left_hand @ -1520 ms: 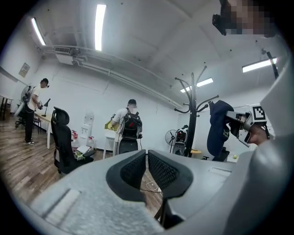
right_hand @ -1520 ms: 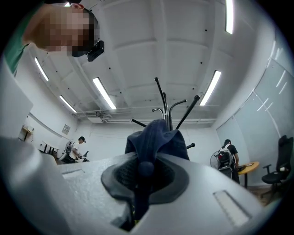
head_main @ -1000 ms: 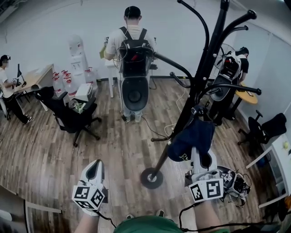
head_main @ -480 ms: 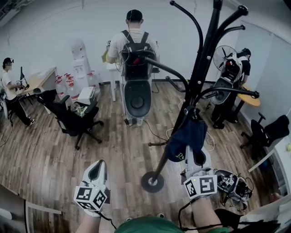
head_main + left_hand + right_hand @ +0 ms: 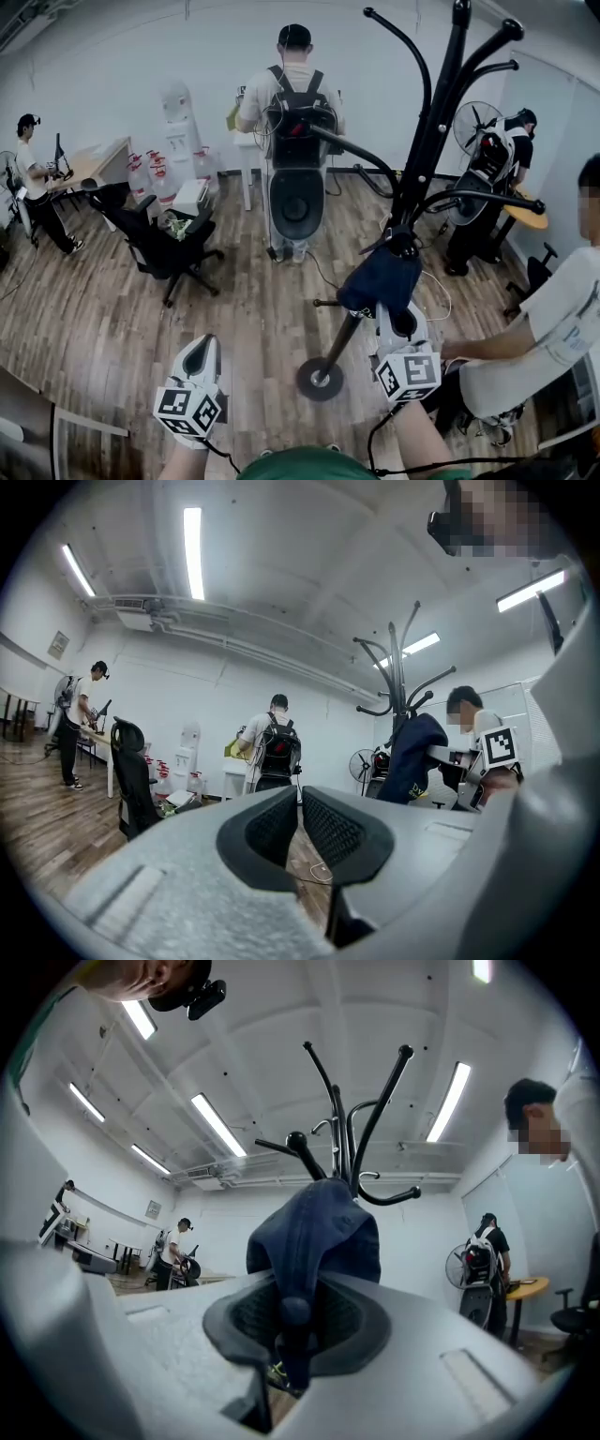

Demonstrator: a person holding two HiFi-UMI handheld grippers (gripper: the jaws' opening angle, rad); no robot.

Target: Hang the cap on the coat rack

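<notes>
**Open office with a lab air**

Pale wood-plank floor (image 5: 94, 309) under white walls and long ceiling strip lights (image 5: 192, 550); a black swivel office chair (image 5: 155, 246) near a worktop (image 5: 98, 159) by the left wall, with a person (image 5: 33, 178) standing at it; a water dispenser (image 5: 178, 117) with spare bottles (image 5: 155, 173) at its foot; a standing fan (image 5: 478, 127) and a small round table (image 5: 525, 208) on the right; a tall black coat rack (image 5: 427, 141); people wearing cabled backpack rigs (image 5: 295, 117), as in a test room.
</notes>
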